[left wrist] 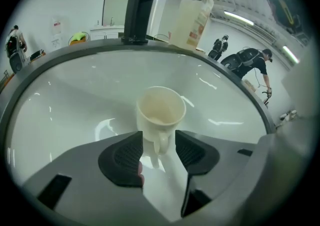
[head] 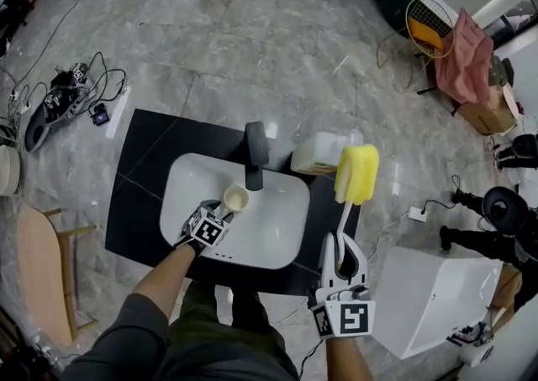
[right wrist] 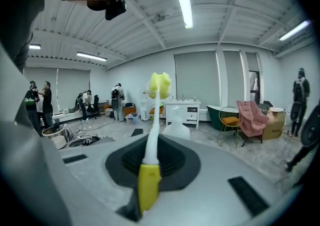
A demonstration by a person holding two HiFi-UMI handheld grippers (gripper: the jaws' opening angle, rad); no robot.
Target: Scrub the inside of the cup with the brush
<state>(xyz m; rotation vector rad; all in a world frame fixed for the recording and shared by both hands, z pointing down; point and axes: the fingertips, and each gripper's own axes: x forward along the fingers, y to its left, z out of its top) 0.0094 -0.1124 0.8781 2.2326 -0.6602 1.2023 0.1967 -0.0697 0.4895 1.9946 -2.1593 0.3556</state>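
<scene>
1. Cream ceramic: the cup (head: pixel 236 198) sits mouth up in the white sink (head: pixel 277 236), just in front of the black faucet (head: pixel 255 156), and its inside is bare.
2. In the left gripper view the cup (left wrist: pixel 161 108) turns its handle toward the camera, and the handle hangs between the two black pads (left wrist: pixel 125 157).
3. The left gripper (left wrist: pixel 159 142) has its jaws apart around that handle. A sliver of white basin shows on each side of it, so the pads are not pressing on it.
4. In the head view the left gripper (head: pixel 225 213) reaches into the near left part of the basin, with its tips right at the cup.
5. The brush (head: pixel 346 211) is off to the right of the sink and well apart from the cup. It stands nearly upright, its yellow sponge head (head: pixel 356 174) on top.
6. The right gripper (head: pixel 343 246) is clamped on the lower end of the brush. In the right gripper view the jaws are closed on the yellow grip of the brush (right wrist: pixel 154 120), and the white shaft rises from there.
7. A pale translucent jug (head: pixel 318 155) stands at the back of the black counter (head: pixel 139 177), right of the faucet.
8. The counter sits on a grey marble floor (head: pixel 252 51).
</scene>
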